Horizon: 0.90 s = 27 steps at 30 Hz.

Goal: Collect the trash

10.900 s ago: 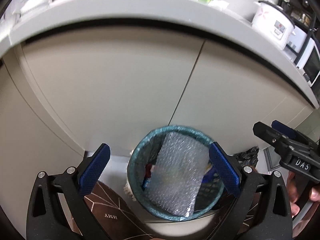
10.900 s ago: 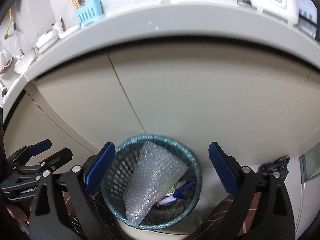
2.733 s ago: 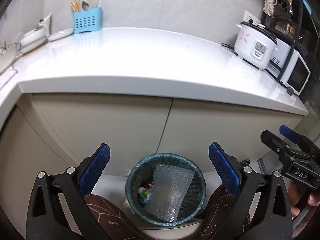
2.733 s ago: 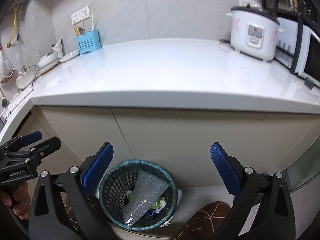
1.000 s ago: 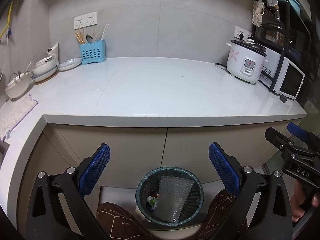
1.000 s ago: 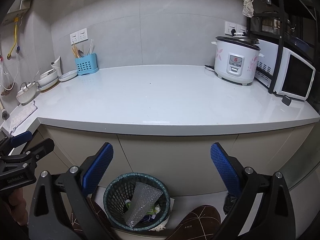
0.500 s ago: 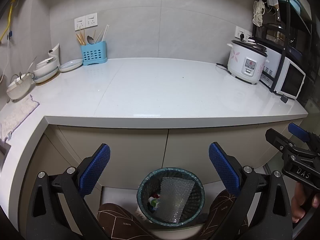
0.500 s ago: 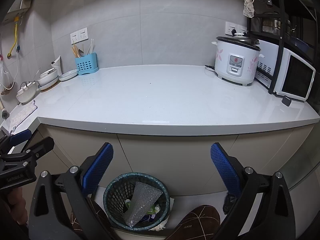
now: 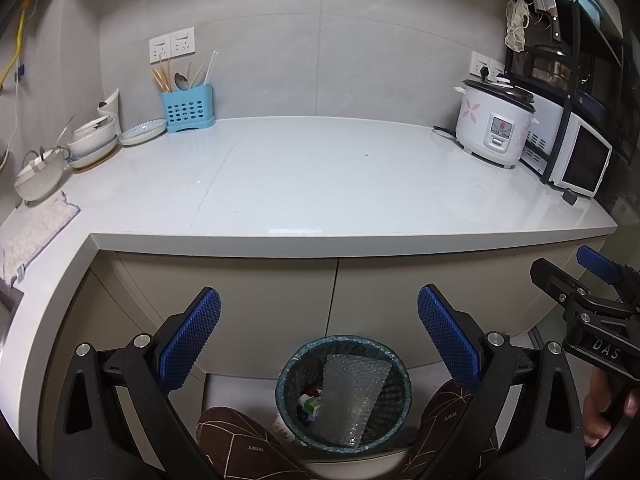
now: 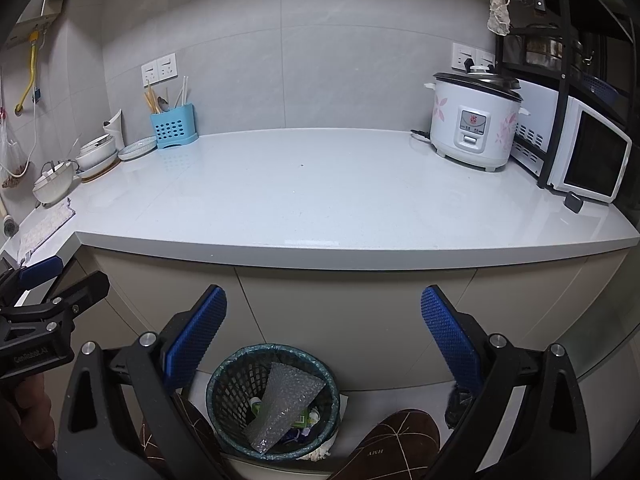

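Left wrist: my left gripper [image 9: 318, 336] gapes, empty; bubble wrap [image 9: 352, 400] in bin [image 9: 344, 394], bottom centre; right gripper [image 9: 576, 288] at right edge, jaws apart.
Right wrist: right gripper [image 10: 323, 334] spread; black bag [image 10: 456, 402] lower right.
Room: bare countertop [image 10: 320, 200]; rice cooker [image 10: 474, 130] right.

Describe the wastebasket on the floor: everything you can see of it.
The wastebasket is a round, dark mesh bin, seemingly plastic, lined with a teal bag folded over its rim. It stands upright on the floor in front of the cabinet doors, below the countertop edge. A sheet of bubble wrap leans inside, sticking up to about rim height, above small colourful scraps, one green and white. Brown slippers flank it. Neither gripper touches it.
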Motion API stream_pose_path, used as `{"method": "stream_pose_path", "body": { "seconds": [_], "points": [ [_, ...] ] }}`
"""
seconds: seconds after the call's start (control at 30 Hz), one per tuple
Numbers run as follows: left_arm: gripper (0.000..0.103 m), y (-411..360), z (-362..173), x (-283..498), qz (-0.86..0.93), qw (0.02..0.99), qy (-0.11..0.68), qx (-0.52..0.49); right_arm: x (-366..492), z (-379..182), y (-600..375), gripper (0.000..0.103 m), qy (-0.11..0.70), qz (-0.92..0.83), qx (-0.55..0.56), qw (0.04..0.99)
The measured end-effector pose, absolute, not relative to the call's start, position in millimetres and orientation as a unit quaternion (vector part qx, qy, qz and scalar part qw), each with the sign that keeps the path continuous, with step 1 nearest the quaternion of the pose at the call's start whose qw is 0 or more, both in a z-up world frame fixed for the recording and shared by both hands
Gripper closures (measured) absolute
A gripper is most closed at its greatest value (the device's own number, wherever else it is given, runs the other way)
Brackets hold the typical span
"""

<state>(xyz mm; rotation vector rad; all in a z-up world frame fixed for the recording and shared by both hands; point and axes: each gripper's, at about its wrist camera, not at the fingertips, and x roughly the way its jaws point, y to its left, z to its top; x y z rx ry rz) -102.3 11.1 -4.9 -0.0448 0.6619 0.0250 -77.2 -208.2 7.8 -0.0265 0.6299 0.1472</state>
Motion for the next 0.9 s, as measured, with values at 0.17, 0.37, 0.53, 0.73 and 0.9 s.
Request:
{"method": "stream_pose_path", "body": {
  "seconds": [0.17,0.37,0.53,0.73,0.9],
  "points": [
    [0.006,14.6,-5.1,-102.1,0.015,0.945,0.325,-0.027,-77.5,7.9,-207.2,0.009,0.309,0.071,-0.013,0.948],
    [0.006,14.9,-8.0,-100.7,0.021,0.943,0.331,-0.022,-77.0,5.8,-205.6,0.009,0.311,0.074,-0.014,0.947],
    [0.006,14.8,-8.9,-99.9,0.020,0.943,0.332,-0.021,-76.3,4.6,-205.2,0.009,0.313,0.076,-0.015,0.947],
    [0.006,13.9,-8.7,-100.2,0.017,0.943,0.331,-0.018,-76.3,4.5,-205.0,0.009,0.312,0.076,-0.015,0.947],
    [0.006,12.6,-8.0,-101.6,0.015,0.944,0.330,-0.014,-75.7,4.2,-205.0,0.009,0.313,0.076,-0.015,0.947]
  ]
}}
